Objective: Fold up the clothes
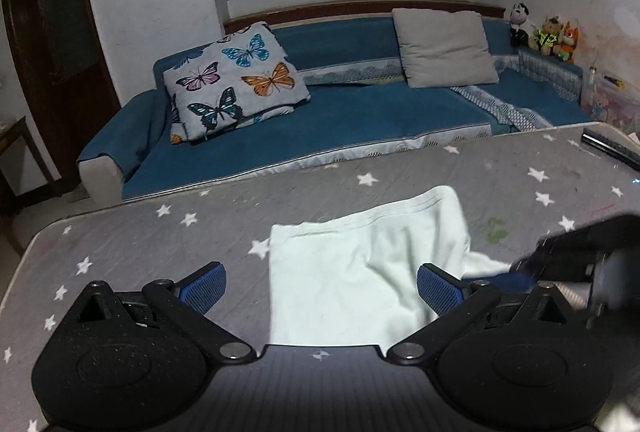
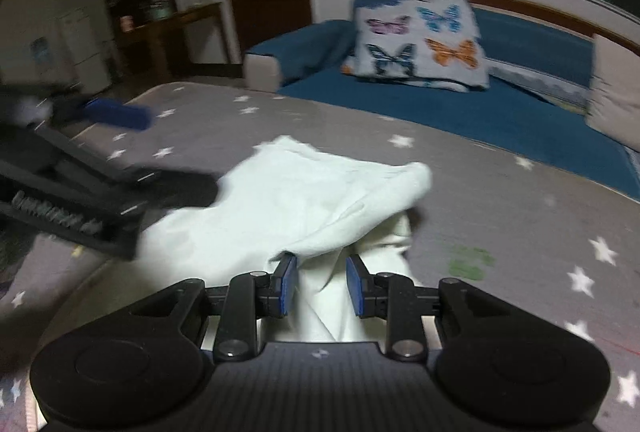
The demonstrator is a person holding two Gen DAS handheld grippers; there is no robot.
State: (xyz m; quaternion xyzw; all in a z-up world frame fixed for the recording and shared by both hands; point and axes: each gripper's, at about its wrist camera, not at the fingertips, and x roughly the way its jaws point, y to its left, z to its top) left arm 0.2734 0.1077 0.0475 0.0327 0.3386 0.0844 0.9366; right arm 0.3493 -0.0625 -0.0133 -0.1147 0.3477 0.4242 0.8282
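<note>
The right gripper stands partly parted, its blue pads on either side of a loose tail of the white garment without pressing on it; the cloth runs between them but nothing is pinched. The left gripper is spread wide over the near part of the same garment, also holding nothing. The garment lies rumpled in the middle of the grey star-print table cover, one flap turned over on itself, a stitched hem along its far edge, and a narrow corner trailing off toward the right gripper. A blue sofa with a butterfly-print cushion sits well behind the table. The fabric looks like thin knit cotton: light, limp, with no stiffness to keep a crease unaided, so it will probably sag and drag on the cover instead of sliding cleanly. The firmest places to take hold seem to be the hemmed edge and the corners, where doubled layers give the pads something to bite; a pinch in mid-panel would likely only bunch it.
</note>
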